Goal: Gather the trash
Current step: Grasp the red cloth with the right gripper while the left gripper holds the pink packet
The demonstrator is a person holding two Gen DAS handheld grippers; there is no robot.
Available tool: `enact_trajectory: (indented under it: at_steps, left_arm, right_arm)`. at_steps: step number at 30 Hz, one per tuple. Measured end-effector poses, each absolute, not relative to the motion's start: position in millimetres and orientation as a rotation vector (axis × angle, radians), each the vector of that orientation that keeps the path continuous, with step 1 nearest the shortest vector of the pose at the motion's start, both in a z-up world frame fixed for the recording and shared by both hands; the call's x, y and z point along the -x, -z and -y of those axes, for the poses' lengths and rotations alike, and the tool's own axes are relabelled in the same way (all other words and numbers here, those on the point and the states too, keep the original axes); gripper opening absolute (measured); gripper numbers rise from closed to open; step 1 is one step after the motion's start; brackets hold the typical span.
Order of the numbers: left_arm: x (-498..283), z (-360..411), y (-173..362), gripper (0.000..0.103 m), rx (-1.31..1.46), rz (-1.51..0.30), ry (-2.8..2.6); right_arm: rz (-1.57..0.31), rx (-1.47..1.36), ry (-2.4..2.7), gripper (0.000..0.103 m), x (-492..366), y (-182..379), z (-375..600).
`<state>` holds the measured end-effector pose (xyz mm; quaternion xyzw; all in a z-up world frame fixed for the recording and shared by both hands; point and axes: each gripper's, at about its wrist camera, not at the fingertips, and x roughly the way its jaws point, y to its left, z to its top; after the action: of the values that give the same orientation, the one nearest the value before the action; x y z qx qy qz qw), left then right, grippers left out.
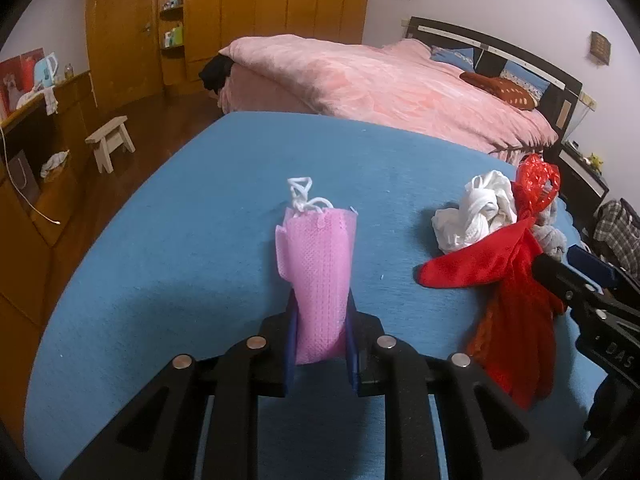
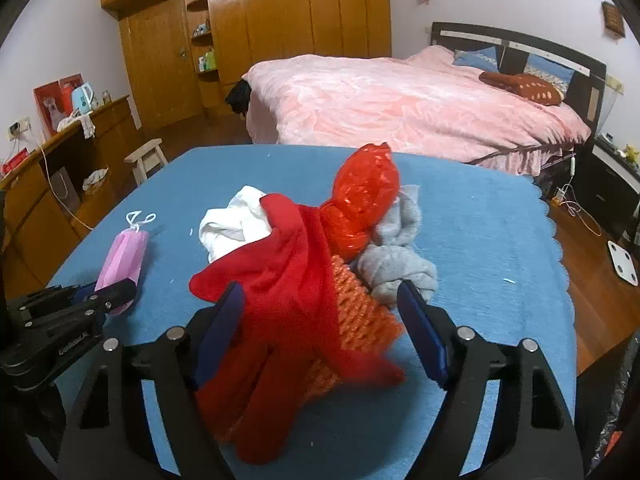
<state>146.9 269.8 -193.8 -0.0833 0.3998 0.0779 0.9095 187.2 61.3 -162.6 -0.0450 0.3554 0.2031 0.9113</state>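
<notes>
On the left of the blue tablecloth (image 2: 480, 220), the left gripper (image 1: 320, 320) has its fingers pressed onto the near end of a folded pink face mask (image 1: 318, 276), whose white ear loops (image 1: 304, 194) trail off its far end; from the right wrist view the mask lies flat on the cloth, so it appears pinched but not yet lifted. Towards the middle sits a heap: a white cloth (image 2: 236, 220), a red cloth (image 2: 288, 280) draped over an orange mesh net (image 2: 360, 312), a shiny red plastic bag (image 2: 366, 200) and a knotted grey cloth (image 2: 396, 256). The right gripper (image 2: 320, 316) hovers spread wide, its fingers straddling the red cloth and the net without closing. The step in hand looks like picking up the mask as trash. Next, the left gripper likely needs to lift it clear, while the right must sort wrappers from laundry before closing.
</notes>
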Motion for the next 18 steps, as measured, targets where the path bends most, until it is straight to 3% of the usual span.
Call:
enact_trajectory:
  at_steps: [5, 7, 9, 11, 18]
  left_arm:
    - [-146.3, -269.8, 195.2, 0.02, 0.178, -0.823, -0.161]
    - [-145.6, -269.6, 195.6, 0.02, 0.176, -0.824, -0.161]
    - [-145.2, -269.2, 195.8, 0.02, 0.175, -0.824, -0.162]
    - [-145.1, -269.0, 195.7, 0.02, 0.175, -0.824, -0.162]
    - [-143.6, -268.6, 193.9, 0.02, 0.166, -0.811, -0.165]
  right_arm:
    - [-0.775, 0.105, -0.447, 0.055, -189.2, 168.9, -69.9]
    - [-0.786, 0.107, -0.464, 0.041, -188.7, 169.9, -72.4]
    - [-0.791, 0.104, -0.48, 0.016, -187.5, 169.6, -73.4]
    - [-0.794, 0.103, -0.497, 0.006, -185.7, 168.7, -73.9]
    - [-0.77, 0.042, -0.522, 0.002, -173.7, 153.7, -57.5]
